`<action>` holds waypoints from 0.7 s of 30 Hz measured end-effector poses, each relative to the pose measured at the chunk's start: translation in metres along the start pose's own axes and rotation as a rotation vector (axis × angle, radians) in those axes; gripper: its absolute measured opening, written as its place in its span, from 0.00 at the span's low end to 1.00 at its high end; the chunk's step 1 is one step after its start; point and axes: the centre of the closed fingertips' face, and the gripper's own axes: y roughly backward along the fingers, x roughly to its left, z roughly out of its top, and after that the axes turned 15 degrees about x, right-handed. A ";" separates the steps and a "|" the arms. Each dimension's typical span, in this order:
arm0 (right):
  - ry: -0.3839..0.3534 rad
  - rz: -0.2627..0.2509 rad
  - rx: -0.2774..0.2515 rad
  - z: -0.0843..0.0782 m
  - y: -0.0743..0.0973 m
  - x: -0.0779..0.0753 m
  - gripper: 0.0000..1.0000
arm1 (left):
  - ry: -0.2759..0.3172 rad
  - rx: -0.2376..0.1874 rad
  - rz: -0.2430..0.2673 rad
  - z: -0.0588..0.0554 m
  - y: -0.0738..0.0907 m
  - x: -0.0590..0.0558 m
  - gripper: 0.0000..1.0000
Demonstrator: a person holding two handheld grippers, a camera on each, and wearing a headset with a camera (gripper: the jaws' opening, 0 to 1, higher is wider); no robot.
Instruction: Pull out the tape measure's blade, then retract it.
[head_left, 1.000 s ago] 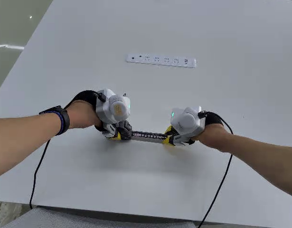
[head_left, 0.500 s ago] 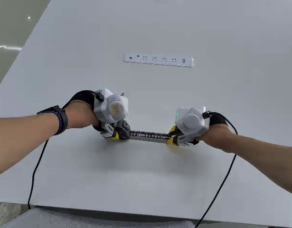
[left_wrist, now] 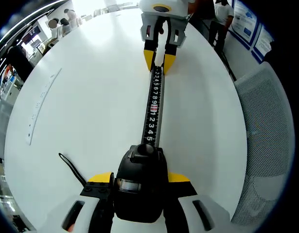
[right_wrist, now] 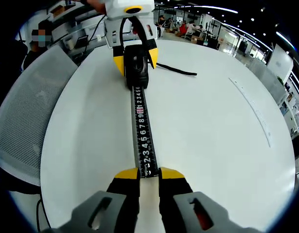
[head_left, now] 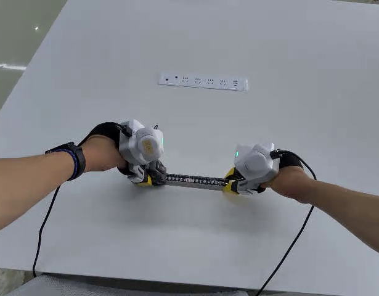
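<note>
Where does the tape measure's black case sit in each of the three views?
Head view: case left of centre, at the blade's left end.
Left gripper view: case bottom centre, between the fingers.
Right gripper view: case top centre, at the blade's far end.
Shared landmark: the white power strip.

Wide white matte table (head_left: 269,43). Long white plastic power strip (head_left: 203,81) lies flat on it toward the far side, well away from the near edge. Grey mesh chair back (right_wrist: 27,116) sits just off the table edge. Glossy greenish floor (head_left: 16,43) at left. Background people (left_wrist: 222,14) are standing and blurred.
</note>
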 end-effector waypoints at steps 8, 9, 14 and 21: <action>-0.010 -0.003 0.005 -0.012 0.003 -0.002 0.13 | 0.000 0.005 0.001 -0.001 -0.003 0.002 0.36; -0.010 -0.005 0.007 -0.014 0.004 -0.002 0.13 | 0.000 0.005 0.001 -0.001 -0.004 0.002 0.36; -0.013 -0.009 0.012 -0.021 0.007 -0.002 0.13 | -0.001 0.008 0.002 -0.001 -0.004 0.003 0.36; -0.016 -0.012 0.020 -0.029 0.009 -0.004 0.13 | 0.000 0.011 0.003 -0.001 -0.005 0.003 0.36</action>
